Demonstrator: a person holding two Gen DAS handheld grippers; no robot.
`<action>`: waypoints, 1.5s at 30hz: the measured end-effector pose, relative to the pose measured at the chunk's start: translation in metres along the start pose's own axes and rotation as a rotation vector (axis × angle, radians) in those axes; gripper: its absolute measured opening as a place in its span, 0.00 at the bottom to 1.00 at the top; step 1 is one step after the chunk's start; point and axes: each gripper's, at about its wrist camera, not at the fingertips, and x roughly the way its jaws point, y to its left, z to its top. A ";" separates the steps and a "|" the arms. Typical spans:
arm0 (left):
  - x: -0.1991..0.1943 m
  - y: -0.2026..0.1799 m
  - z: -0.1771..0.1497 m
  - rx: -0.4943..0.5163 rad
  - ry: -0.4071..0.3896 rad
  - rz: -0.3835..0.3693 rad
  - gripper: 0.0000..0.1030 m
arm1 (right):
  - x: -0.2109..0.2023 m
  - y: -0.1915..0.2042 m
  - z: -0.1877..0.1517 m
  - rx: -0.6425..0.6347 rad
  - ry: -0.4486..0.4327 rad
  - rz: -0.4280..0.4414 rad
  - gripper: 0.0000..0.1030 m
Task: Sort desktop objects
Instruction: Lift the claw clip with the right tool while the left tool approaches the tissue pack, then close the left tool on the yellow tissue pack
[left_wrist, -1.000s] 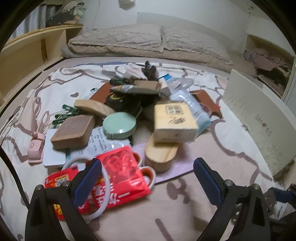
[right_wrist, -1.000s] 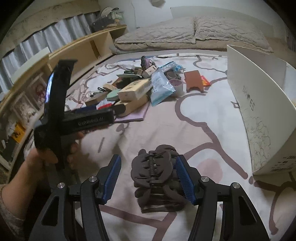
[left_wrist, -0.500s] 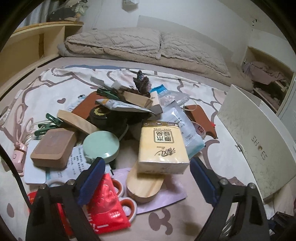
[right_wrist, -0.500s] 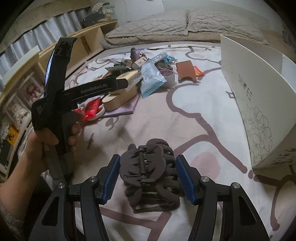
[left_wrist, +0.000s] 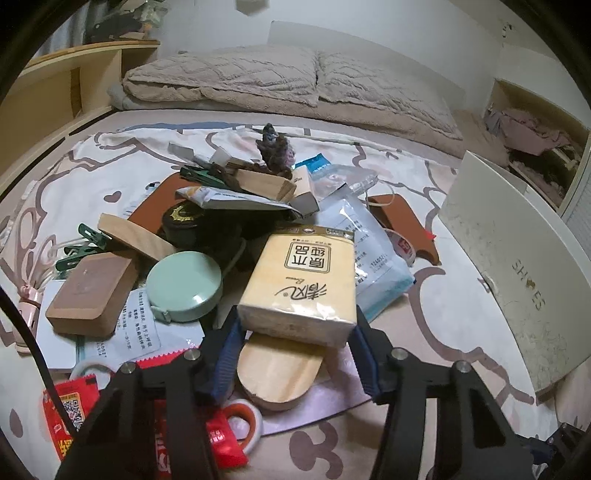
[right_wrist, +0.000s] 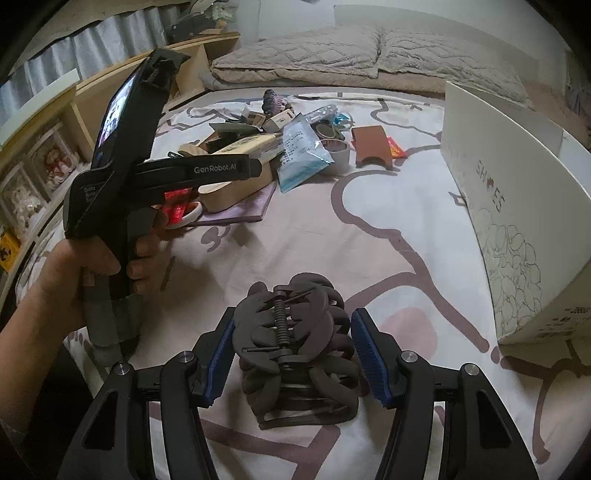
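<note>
A heap of small objects lies on the patterned bedsheet (left_wrist: 436, 306). On top of it lies a yellow tissue pack (left_wrist: 301, 284), resting on a wooden oval block (left_wrist: 277, 369). My left gripper (left_wrist: 295, 354) is closed in around the near end of the tissue pack, its blue pads against both sides. My right gripper (right_wrist: 293, 354) is shut on a dark brown hair claw clip (right_wrist: 295, 347), held low over the sheet. The left gripper's body (right_wrist: 147, 173) shows in the right wrist view, in a hand.
The heap holds a green round case (left_wrist: 184, 286), a brown pad (left_wrist: 90, 291), a blue-white packet (left_wrist: 369, 254), red sachets (left_wrist: 74, 413) and green clips (left_wrist: 79, 243). A white shoe box (left_wrist: 517, 273) stands at the right. Pillows (left_wrist: 288, 77) lie behind; wooden shelves (right_wrist: 44, 136) stand left.
My left gripper has moved forward over the heap and narrowed from wide open onto the tissue pack. My right gripper has kept hold of the claw clip and shifted only slightly.
</note>
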 end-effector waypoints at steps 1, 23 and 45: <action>-0.002 0.000 0.000 -0.001 -0.004 -0.002 0.52 | 0.000 -0.001 0.000 0.002 0.000 0.002 0.60; -0.058 -0.013 -0.031 0.179 0.096 0.005 0.51 | 0.005 -0.005 -0.002 0.058 0.062 0.045 0.63; -0.075 -0.020 -0.098 0.313 0.212 -0.023 0.52 | 0.009 0.001 -0.003 0.023 0.076 0.005 0.64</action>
